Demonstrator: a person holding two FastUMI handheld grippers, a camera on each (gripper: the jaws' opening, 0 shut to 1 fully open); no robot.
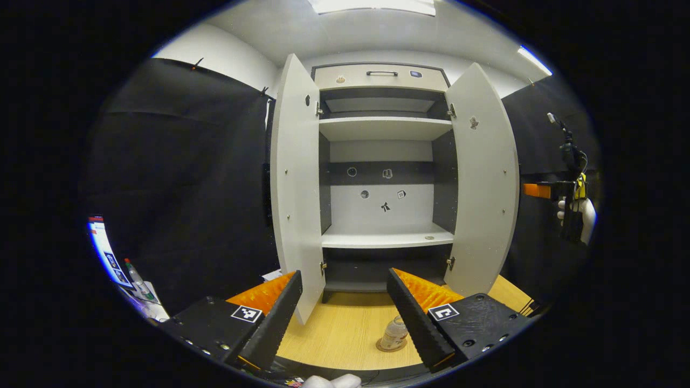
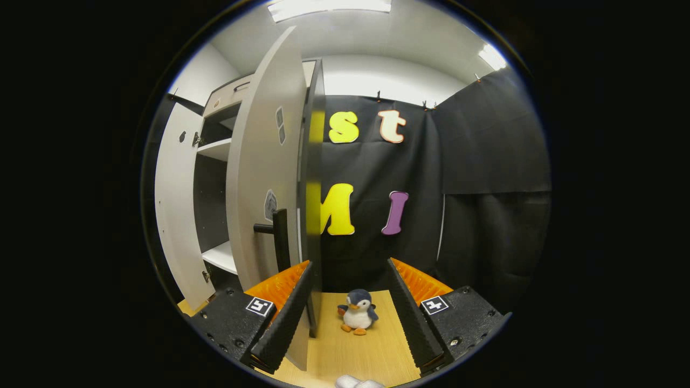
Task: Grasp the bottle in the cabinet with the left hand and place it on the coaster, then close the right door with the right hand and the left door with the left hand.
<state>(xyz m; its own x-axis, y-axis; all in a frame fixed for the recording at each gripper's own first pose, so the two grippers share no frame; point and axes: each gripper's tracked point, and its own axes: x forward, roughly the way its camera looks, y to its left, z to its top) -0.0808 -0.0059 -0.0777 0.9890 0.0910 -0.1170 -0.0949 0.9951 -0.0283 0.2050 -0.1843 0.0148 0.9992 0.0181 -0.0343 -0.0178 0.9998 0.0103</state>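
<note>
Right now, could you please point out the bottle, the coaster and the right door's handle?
bottle (image 1: pixel 395 332), left gripper view, its label.
coaster (image 1: pixel 384 348), left gripper view, its rim.
right door's handle (image 2: pixel 280 237), right gripper view, its bar.

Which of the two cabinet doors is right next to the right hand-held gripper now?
The right door, with the black handle; its edge stands just before the left finger. The left door stands farther off.

Low in the left gripper view, we see the bottle partly hidden behind our gripper's right finger, and the coaster under it shows only its rim.
</note>
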